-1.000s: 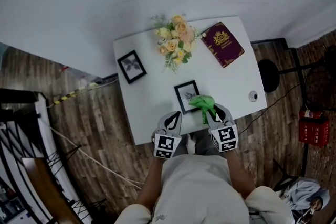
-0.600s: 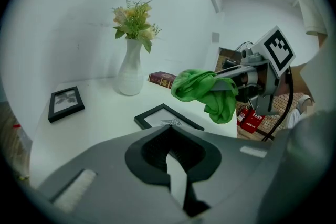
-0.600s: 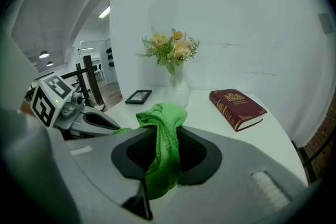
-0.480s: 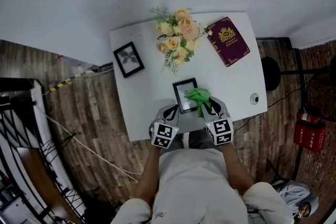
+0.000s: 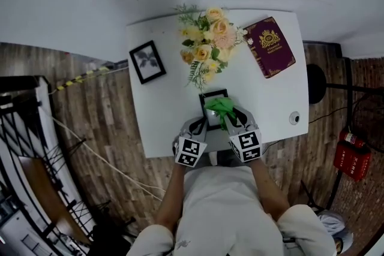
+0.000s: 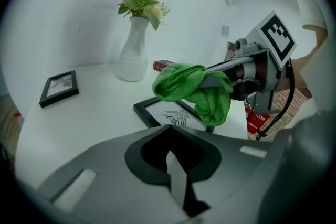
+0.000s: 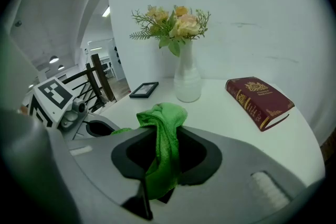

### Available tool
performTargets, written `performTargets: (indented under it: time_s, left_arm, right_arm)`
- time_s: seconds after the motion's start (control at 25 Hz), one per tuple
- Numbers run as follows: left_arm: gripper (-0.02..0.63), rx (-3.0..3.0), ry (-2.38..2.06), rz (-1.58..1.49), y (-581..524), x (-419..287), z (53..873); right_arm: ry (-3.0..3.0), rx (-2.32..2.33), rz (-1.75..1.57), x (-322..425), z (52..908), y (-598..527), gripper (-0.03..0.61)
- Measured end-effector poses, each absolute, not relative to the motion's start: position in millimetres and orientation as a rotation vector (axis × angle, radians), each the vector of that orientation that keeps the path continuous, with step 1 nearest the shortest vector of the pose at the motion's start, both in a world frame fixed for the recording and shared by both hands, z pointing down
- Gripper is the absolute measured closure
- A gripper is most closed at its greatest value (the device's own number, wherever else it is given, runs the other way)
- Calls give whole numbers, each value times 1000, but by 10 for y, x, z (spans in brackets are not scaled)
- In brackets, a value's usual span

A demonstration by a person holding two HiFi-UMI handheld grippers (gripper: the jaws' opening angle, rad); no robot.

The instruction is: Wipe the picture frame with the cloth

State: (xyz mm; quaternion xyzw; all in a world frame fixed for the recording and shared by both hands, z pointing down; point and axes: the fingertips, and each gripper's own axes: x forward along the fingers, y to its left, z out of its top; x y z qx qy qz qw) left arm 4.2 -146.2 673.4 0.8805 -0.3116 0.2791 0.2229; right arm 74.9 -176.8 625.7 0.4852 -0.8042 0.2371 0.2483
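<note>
A small black picture frame (image 5: 211, 100) lies flat near the white table's front edge, its print showing in the left gripper view (image 6: 176, 114). My right gripper (image 5: 230, 119) is shut on a bunched green cloth (image 5: 221, 108), which hangs over the frame's right half (image 6: 193, 87). In the right gripper view the cloth (image 7: 164, 136) drapes out between the jaws and hides the frame. My left gripper (image 5: 198, 127) sits just off the frame's near left corner; its jaws meet with nothing between them (image 6: 169, 127).
A second black frame (image 5: 147, 61) lies at the table's left. A white vase of flowers (image 5: 207, 39) stands behind the near frame, and a maroon book (image 5: 275, 47) lies at the back right. A small round object (image 5: 294, 117) is near the right edge.
The right gripper has carried the green cloth left and forward, from the frame's near right corner onto the frame. The left gripper has stayed beside the frame.
</note>
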Motion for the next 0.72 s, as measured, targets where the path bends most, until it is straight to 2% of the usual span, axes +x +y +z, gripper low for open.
performTargets:
  time_s: [0.72]
  left_arm:
    - [594, 2374, -877, 783, -1450, 82, 6846]
  right_arm:
    - [-2283, 1151, 672, 205, 6453, -2028, 486]
